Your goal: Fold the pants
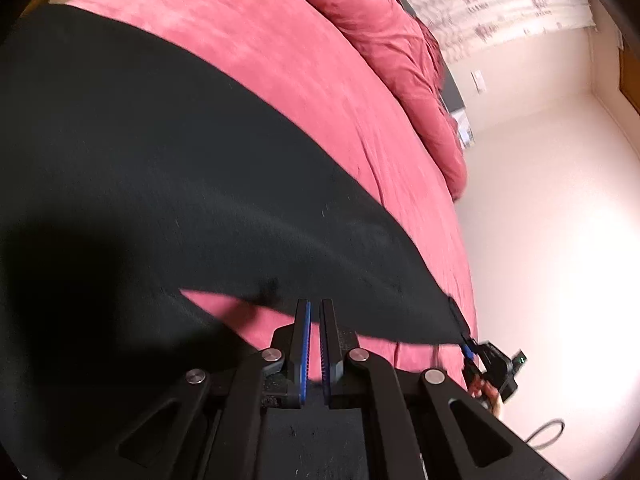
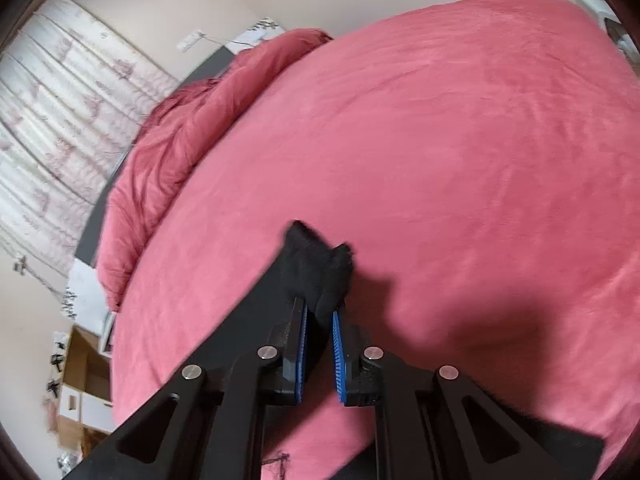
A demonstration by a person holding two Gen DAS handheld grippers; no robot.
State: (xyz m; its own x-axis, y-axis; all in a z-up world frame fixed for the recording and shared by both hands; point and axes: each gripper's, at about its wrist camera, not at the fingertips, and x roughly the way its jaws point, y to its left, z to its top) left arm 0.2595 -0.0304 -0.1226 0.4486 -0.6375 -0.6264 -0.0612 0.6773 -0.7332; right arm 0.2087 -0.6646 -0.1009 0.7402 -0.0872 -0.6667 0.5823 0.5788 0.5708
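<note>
Pinching black pants (image 1: 168,168) in both closed grippers (image 1: 316,308) (image 2: 320,308) over a pink bedspread (image 2: 460,140), rumpled duvet (image 2: 192,128) beyond.

Pants (image 1: 160,152) spread on bed (image 1: 304,80), bunched duvet (image 1: 392,52) behind, boxes (image 2: 86,364) seemingly on floor left of bed

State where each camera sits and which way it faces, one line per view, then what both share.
Left wrist: on the left gripper, looking down along its shut fingers at the black pants on the pink bedspread; the right gripper and a hand show at right.
Right wrist: on the right gripper, facing across the bed, fingers clamping a pants edge.
Shared: pants, bedspread, bunched duvet, curtain.
</note>
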